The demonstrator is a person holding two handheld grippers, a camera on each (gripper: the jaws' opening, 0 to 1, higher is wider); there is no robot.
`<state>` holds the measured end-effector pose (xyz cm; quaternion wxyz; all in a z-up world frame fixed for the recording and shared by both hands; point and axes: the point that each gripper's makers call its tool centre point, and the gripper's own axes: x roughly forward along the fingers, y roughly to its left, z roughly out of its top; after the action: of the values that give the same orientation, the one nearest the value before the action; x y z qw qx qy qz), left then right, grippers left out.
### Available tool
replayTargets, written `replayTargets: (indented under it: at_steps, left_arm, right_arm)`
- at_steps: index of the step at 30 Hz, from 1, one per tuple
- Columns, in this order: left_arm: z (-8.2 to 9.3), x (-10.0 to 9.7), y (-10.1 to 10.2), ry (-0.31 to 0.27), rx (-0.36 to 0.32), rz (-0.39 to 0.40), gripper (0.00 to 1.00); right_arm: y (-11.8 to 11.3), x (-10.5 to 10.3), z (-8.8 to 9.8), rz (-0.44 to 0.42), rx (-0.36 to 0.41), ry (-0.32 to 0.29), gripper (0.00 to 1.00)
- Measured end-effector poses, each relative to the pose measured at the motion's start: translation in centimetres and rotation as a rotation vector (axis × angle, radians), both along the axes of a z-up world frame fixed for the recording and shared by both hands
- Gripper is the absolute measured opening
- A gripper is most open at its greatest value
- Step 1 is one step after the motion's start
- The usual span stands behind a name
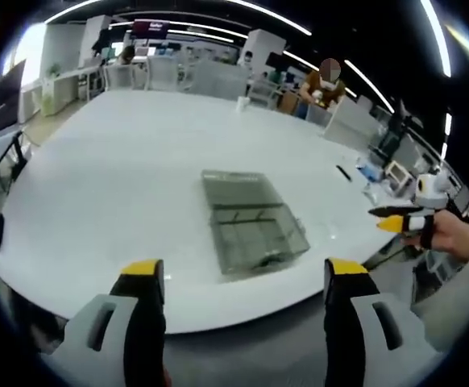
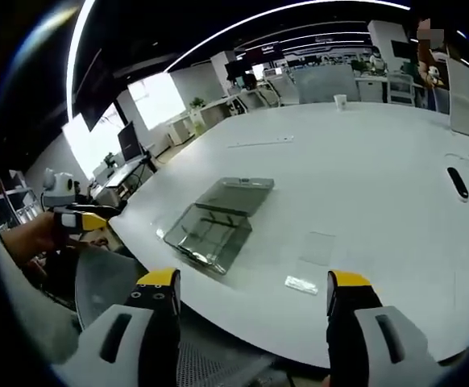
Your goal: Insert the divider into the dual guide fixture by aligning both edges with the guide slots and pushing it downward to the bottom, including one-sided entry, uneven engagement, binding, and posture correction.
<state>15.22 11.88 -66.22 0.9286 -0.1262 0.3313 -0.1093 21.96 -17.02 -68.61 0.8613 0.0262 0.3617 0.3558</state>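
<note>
1. A clear plastic fixture (image 1: 252,231) is lying on a wide, smooth white table (image 1: 122,185), near the table's near edge; in the left gripper view it is sitting ahead, between the two jaws, well beyond them
2. The fixture is looking like a shallow rectangular tray with thin inner ribs, and a flat clear lid or panel is lying at its far end, touching it
3. In the right gripper view the fixture (image 2: 212,228) is sitting left of centre; a flat clear sheet (image 2: 316,247), possibly the divider, is lying to its right, and a small clear strip (image 2: 300,284) is lying nearer the table edge
4. The left gripper (image 1: 246,278) is hovering off the near edge, its yellow-tipped grey jaws standing wide apart and gripping nothing
5. The right gripper (image 2: 252,289) is likewise hovering with jaws spread and bare; it is also showing at the right of the left gripper view (image 1: 400,219)
6. Broad bare tabletop is surrounding the fixture on all sides; a dark pen-like thing (image 2: 457,182) is lying far right
</note>
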Motion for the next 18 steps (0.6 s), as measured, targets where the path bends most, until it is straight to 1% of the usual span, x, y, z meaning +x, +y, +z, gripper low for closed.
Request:
replayTargets:
  at_steps: [5, 6, 8, 9, 12, 14, 18]
  left_arm:
    - [0.0, 0.8, -0.4, -0.017, 0.004, -0.053, 0.78]
    - [-0.1, 0.9, -0.4, -0.012, 0.002, -0.068, 0.78]
    - [0.1, 1.2, -0.8, -0.021, -0.009, -0.092, 0.77]
    - [0.1, 1.4, -0.9, -0.027, -0.008, -0.104, 0.77]
    - [0.2, 1.5, -1.1, -0.033, -0.015, -0.149, 0.77]
    - [0.5, 1.6, -1.2, -0.051, -0.024, -0.182, 0.76]
    - [0.4, 1.9, -1.0, -0.071, -0.037, -0.217, 0.76]
  right_arm:
    - [-0.3, 0.3, 0.1, -0.050, 0.003, -0.005, 0.72]
    - [-0.3, 0.3, 0.3, -0.065, 0.004, 0.001, 0.72]
    - [-0.1, 0.2, 0.8, -0.079, 0.006, -0.015, 0.72]
    - [0.1, 0.1, 0.8, -0.078, 0.000, -0.016, 0.72]
    - [0.1, 0.1, 0.8, -0.113, -0.007, -0.015, 0.72]
    - [0.3, 0.0, 1.2, -0.130, -0.015, -0.025, 0.71]
    - [0.4, -0.1, 1.4, -0.164, -0.031, -0.039, 0.70]
